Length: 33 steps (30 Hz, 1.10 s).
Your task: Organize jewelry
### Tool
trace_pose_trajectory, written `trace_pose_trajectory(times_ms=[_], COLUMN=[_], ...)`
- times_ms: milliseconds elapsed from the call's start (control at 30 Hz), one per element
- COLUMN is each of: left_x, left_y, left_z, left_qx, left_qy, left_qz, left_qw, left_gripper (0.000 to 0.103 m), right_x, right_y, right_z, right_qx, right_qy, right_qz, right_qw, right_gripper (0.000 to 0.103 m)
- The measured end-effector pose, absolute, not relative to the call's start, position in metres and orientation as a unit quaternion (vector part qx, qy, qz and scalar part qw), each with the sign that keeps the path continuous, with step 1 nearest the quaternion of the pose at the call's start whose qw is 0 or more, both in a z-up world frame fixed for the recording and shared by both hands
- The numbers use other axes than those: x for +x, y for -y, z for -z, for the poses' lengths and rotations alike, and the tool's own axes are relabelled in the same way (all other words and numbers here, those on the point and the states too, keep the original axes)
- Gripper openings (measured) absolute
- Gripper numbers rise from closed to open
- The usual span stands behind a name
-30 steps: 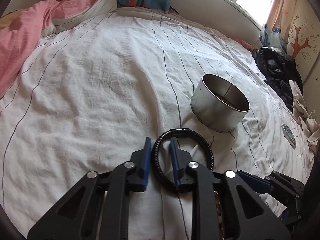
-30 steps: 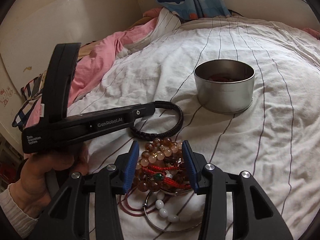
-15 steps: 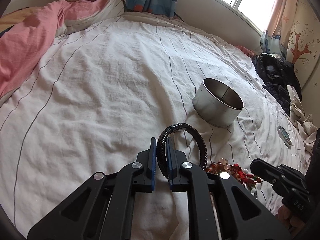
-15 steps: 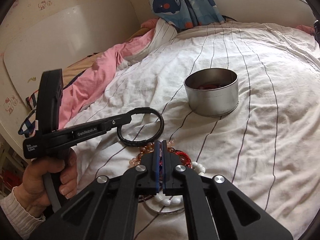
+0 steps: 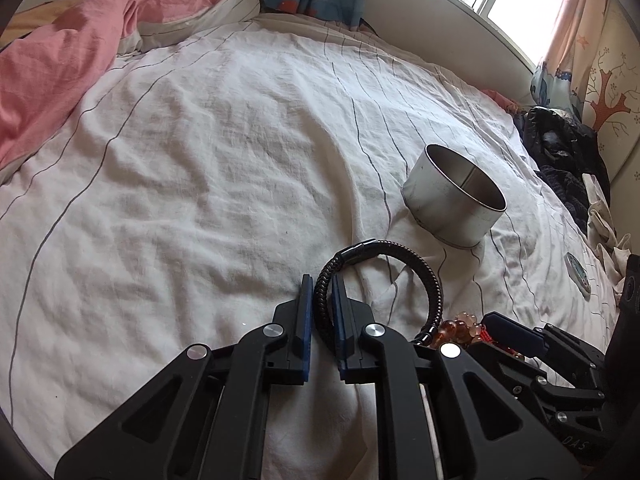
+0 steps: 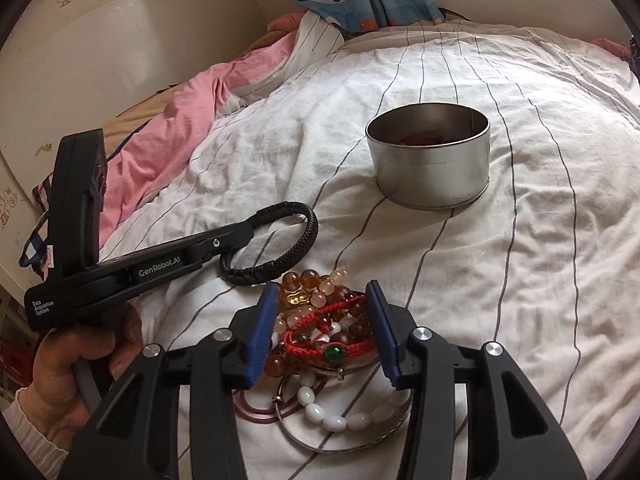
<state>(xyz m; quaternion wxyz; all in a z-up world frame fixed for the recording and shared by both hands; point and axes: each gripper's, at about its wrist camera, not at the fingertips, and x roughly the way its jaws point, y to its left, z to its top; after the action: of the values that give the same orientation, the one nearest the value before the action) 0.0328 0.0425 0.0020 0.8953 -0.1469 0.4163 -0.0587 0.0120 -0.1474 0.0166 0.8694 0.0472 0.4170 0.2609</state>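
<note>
Bracelet in L gripper

Left gripper jaws nearly closed; right gripper jaws spread wide.

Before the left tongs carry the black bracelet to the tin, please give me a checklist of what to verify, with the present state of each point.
1. Left tongs closed on the black braided bracelet: ok.
2. Bracelet free of the bead pile: cannot tell; it touches or overlaps the pile's edge.
3. Metal tin upright and open on the sheet: ok.
4. Room in the tin: ok; something red lies at the bottom.
5. Right tongs out of the way: ok; open, straddling the pile.
</note>
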Motion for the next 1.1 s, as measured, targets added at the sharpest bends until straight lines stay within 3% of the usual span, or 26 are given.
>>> trace_pose_trajectory(times_ms=[333, 367, 400, 433, 500, 1100], left_x=[0.038, 0.039, 0.040, 0.040, 0.039, 0.026], left_y=[-0.039, -0.038, -0.037, -0.037, -0.036, -0.020], left_z=[0.001, 0.001, 0.002, 0.002, 0.001, -0.047], left_qx=[-0.140, -0.138, -0.136, -0.135, -0.130, -0.146], left_qy=[-0.423, -0.425, -0.427, -0.427, -0.425, -0.362], left_qz=[0.057, 0.057, 0.057, 0.057, 0.056, 0.088], left_qw=[0.893, 0.893, 0.892, 0.892, 0.894, 0.917], left_gripper=[0.012, 0.012, 0.012, 0.012, 0.012, 0.009], right_x=[-0.003, -0.003, -0.004, -0.004, -0.006, -0.004], right_y=[0.166, 0.165, 0.164, 0.166, 0.166, 0.219], right_z=[-0.022, -0.023, -0.024, -0.026, -0.028, -0.066], right_qx=[0.026, 0.019, 0.017, 0.025, 0.025, 0.164], right_qy=[-0.421, -0.420, -0.418, -0.417, -0.412, -0.326], right_qz=[-0.265, -0.266, -0.268, -0.277, -0.279, -0.286], right_qw=[0.867, 0.867, 0.868, 0.865, 0.867, 0.886], right_gripper=[0.044, 0.040, 0.025, 0.019, 0.015, 0.014])
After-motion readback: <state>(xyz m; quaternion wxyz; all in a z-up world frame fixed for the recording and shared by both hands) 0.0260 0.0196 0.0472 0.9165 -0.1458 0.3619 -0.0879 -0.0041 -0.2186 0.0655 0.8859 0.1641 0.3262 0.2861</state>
